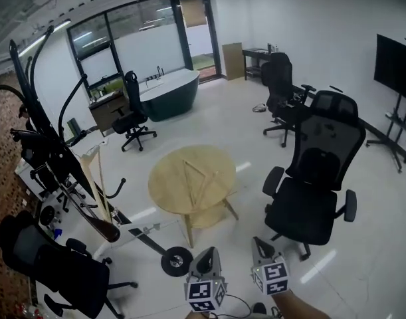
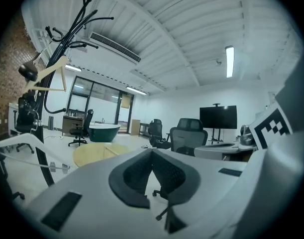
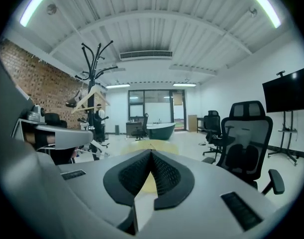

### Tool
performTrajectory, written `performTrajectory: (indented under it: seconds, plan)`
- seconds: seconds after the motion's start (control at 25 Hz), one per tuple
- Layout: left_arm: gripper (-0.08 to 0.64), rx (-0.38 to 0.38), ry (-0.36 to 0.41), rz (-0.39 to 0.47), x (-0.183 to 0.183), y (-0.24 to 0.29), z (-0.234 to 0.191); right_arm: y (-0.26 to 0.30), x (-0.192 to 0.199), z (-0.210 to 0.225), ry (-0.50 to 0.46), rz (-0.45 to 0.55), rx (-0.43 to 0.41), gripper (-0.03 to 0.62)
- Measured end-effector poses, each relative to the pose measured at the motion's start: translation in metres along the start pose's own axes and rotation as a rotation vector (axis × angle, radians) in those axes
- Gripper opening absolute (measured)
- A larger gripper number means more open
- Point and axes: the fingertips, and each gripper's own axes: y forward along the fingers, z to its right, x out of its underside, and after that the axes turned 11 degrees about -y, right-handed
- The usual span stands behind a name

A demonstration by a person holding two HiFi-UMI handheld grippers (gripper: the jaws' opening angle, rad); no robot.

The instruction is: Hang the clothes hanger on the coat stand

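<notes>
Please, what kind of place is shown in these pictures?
Probably an office or showroom: office chairs, a large screen and a round table. Oddly, a bathtub stands by the windows.

A pale, glossy floor [image 1: 209,121] is seen, and near its middle a round wooden table [image 1: 166,185] is placed. On the table top a wooden hanger [image 1: 197,178] is laid flat (its colour is almost the same as the wood, so its outline is faint). Just to the right of the table a black office chair [image 1: 315,185] is set on the floor. Farther back, well apart from the table, a second chair [image 1: 133,118] and a dark bathtub [image 1: 169,95] are found. At the left the coat stand [image 3: 95,71] is stood on the same floor.
</notes>
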Motion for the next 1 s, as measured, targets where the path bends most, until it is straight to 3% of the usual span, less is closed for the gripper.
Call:
performTrajectory:
  seconds: [0.2, 0.36, 0.6, 1.0]
  plan:
    - [0.009, -0.01, -0.024, -0.077, 0.057, 0.041, 0.055, -0.015, 0.059, 0.08, 0.088, -0.073, 0.04, 0.009]
    - [0.008, 0.046, -0.002, -0.145, 0.092, 0.058, 0.081, -0.022, 0.1, 0.112, 0.147, -0.141, 0.104, 0.009]
    - [0.009, 0.087, -0.016, -0.242, 0.132, 0.061, 0.076, -0.038, 0.148, 0.099, 0.26, -0.243, 0.148, 0.009]
    - [0.009, 0.087, -0.02, -0.282, 0.155, 0.063, 0.038, -0.05, 0.204, 0.076, 0.367, -0.339, 0.221, 0.009]
